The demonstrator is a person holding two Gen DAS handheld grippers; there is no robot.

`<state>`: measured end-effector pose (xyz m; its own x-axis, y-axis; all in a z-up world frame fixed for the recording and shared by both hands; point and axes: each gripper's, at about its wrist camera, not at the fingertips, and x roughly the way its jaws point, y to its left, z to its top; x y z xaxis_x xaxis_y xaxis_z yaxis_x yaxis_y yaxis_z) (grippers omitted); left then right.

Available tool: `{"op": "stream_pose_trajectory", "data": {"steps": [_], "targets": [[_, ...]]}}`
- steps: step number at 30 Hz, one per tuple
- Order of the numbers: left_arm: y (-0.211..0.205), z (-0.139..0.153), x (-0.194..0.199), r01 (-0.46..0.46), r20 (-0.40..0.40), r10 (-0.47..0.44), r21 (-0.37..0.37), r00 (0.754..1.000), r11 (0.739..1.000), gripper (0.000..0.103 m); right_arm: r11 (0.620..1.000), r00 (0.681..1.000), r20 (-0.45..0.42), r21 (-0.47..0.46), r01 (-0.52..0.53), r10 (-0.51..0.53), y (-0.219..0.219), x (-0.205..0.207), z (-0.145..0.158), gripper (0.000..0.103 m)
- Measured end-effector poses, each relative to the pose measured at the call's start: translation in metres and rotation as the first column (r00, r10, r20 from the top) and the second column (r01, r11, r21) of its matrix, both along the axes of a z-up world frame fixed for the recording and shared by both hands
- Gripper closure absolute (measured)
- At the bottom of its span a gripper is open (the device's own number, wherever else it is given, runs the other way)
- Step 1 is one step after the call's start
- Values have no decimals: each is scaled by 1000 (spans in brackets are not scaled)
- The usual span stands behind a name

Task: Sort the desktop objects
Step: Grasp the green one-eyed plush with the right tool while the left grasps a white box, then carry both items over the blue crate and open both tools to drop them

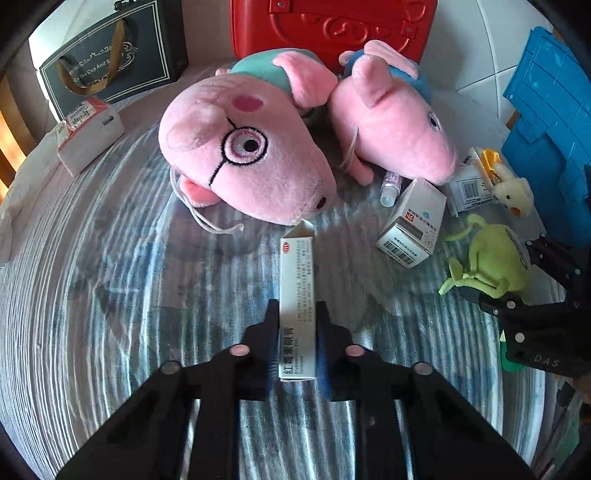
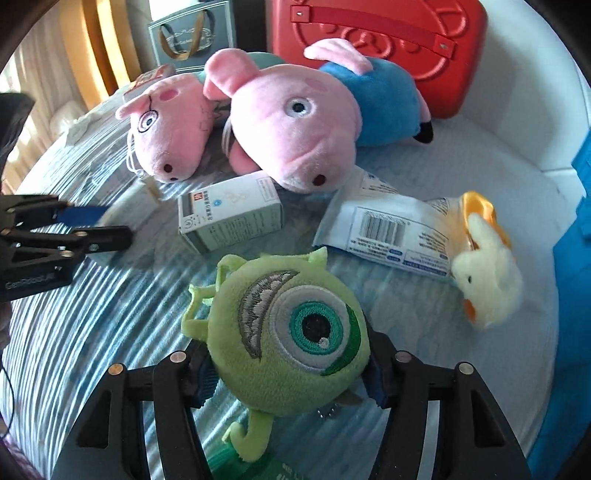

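A lime-green one-eyed plush (image 2: 288, 339) with a teal iris sits in black jaws above a blue-and-white striped cloth (image 1: 110, 295). A pink pig plush with black-stitched glasses (image 1: 236, 151) wears teal; its pink neighbour (image 2: 295, 136) wears blue. A white slim box with black print (image 1: 297, 295), a red embossed case (image 1: 332, 26), a blue crate (image 1: 546, 122) and a cream duck plush (image 2: 487, 273) surround them.
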<state>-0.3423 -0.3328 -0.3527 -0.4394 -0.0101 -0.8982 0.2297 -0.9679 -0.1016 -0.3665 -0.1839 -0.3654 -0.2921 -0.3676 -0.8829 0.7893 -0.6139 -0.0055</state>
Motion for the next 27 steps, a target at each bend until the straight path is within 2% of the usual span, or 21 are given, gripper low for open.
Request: {"op": "stream_pose_trajectory", "data": {"steps": [5, 8, 11, 13, 15, 18, 20, 22, 23, 25, 27], "targets": [[13, 21, 10, 59, -69, -62, -45, 996, 997, 86, 995, 998, 32, -81, 60, -57, 12, 0, 11, 44], [20, 51, 17, 91, -140, -102, -78, 985, 993, 86, 990, 997, -6, -126, 71, -72, 21, 10, 36, 45], [30, 92, 26, 122, -227, -148, -121, 963, 985, 86, 981, 995, -45, -176, 75, -84, 26, 25, 72, 45], [44, 124, 31, 148, -289, -187, -149, 939, 978, 86, 974, 992, -83, -214, 79, -99, 37, 39, 102, 45], [56, 160, 41, 182, -353, -239, -187, 905, 965, 86, 960, 985, -119, -264, 89, -124, 48, 57, 133, 45], [86, 214, 57, 256, -443, -341, -241, 829, 936, 86, 934, 962, -197, -339, 114, -189, 72, 91, 188, 45], [118, 249, 64, 329, -499, -423, -269, 756, 905, 86, 912, 940, -238, -385, 139, -244, 96, 116, 227, 45], [158, 284, 68, 416, -551, -507, -292, 663, 861, 86, 889, 902, -296, -426, 169, -314, 124, 140, 267, 45], [177, 298, 70, 452, -572, -536, -298, 621, 841, 86, 877, 877, -329, -444, 184, -351, 140, 151, 286, 45], [220, 329, 67, 514, -601, -585, -312, 544, 799, 86, 849, 805, -400, -479, 225, -439, 182, 172, 324, 44], [264, 356, 58, 563, -624, -614, -316, 483, 763, 86, 823, 736, -443, -499, 271, -511, 222, 181, 353, 44]]}}
